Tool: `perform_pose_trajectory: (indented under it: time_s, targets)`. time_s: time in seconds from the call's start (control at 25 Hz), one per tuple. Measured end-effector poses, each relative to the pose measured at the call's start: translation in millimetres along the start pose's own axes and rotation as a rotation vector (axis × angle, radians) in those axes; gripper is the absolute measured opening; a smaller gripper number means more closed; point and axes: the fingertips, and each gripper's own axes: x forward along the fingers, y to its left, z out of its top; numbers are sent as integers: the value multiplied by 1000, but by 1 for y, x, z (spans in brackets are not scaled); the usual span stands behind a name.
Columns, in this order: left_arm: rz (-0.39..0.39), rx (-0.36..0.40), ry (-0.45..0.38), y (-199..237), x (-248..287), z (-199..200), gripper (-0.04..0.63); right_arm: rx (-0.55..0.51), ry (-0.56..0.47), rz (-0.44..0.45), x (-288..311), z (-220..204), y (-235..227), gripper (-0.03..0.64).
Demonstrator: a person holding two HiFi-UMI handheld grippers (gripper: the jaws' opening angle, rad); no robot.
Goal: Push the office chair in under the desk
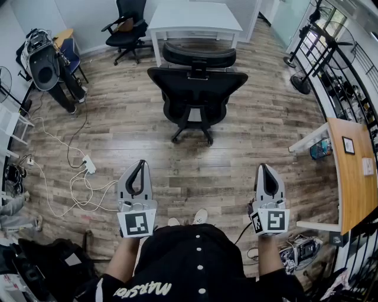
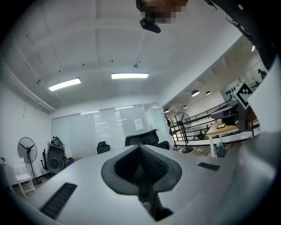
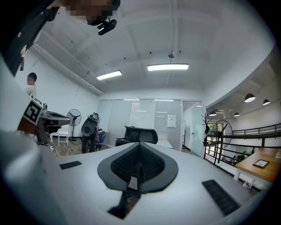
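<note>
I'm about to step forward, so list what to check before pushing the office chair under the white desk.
1. Backrest of the office chair faces the person: ok.
2. Chair lined up with the white desk beyond it: ok.
3. The left claw shut, nothing in it: ok.
4. The right claw shut, nothing in it: ok.
5. Claws on the chair: not ok, both are well short of it.
6. Path free: ok, the power strip and its cables lie to the left.

You hold your left gripper [image 1: 137,177] and right gripper [image 1: 269,179] level side by side, jaws together, both empty.
</note>
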Motion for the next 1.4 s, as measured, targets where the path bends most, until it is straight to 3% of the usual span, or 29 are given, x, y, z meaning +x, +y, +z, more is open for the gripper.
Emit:
perform_pose_trajectory:
  time_s: [0.48,0.64,0.96,1.0,1.08,1.4]
  targets:
    - [-27,-3,18,-7,-5,-3,18,8,-15,32,-1,5,13,28]
    - [-29,-9,0,-10,-5,1,18,65,-56,89,-3,8,18,29]
    - [4,7,23,-9,2,-2,24,59,-56,83,0,7,7,32]
    - [7,13,28,-10,3,-3,70,53,-55,91,2,7,6,74]
    - [12,12,48,-12,7,-5,317,53,-53,107,6,6,4,307]
    - [63,18,79,-23,14,-7,336,67,-50,145,15,-3,-13,311]
